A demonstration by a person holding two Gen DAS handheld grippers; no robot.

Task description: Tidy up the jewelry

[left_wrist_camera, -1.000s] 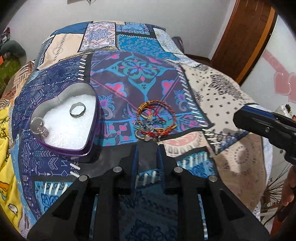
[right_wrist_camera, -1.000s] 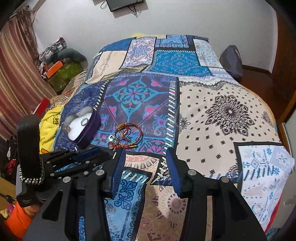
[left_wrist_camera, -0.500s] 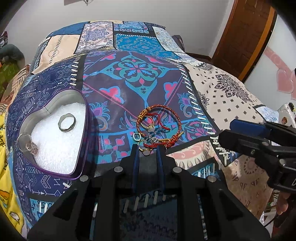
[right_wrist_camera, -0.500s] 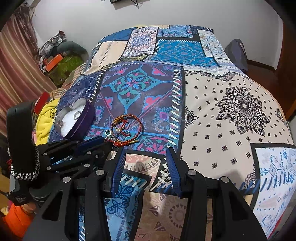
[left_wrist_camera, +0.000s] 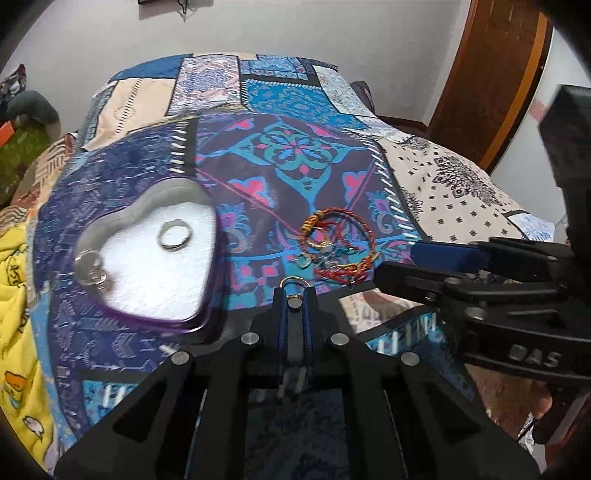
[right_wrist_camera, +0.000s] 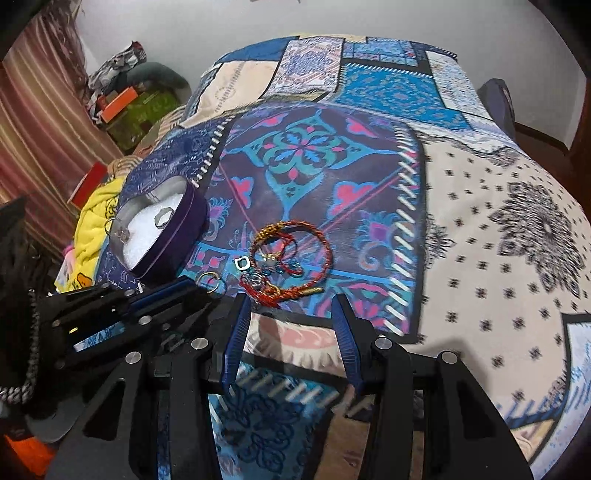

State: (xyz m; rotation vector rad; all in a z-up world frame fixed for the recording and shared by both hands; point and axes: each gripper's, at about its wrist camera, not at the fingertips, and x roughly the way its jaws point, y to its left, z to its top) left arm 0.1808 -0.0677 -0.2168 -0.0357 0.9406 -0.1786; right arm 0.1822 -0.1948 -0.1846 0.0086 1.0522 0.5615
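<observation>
Left wrist view: left gripper (left_wrist_camera: 294, 295) clamped on small gold metal ring (left_wrist_camera: 294, 282) above patchwork bedspread (left_wrist_camera: 288, 155).
Right gripper (right_wrist_camera: 291, 306): fingers apart, empty.
Handling: ring judged light, rigid, slippery; grip across band.
Purple heart-shaped tin (left_wrist_camera: 207, 295): held silver band (left_wrist_camera: 175, 234), skull ring (left_wrist_camera: 90, 267).
Bedspread: braided red cord bracelets (left_wrist_camera: 334, 245).

A bedroom in a home is shown. Most of both views is filled by a bed (right_wrist_camera: 480, 229) spread with a patchwork-print bedspread (left_wrist_camera: 288, 147). A wooden door (left_wrist_camera: 491, 74) is seen past the bed's right edge, a striped curtain (right_wrist_camera: 40, 122) and piled clothes (right_wrist_camera: 122, 70) past its left edge, against plain white walls (left_wrist_camera: 332, 26).
</observation>
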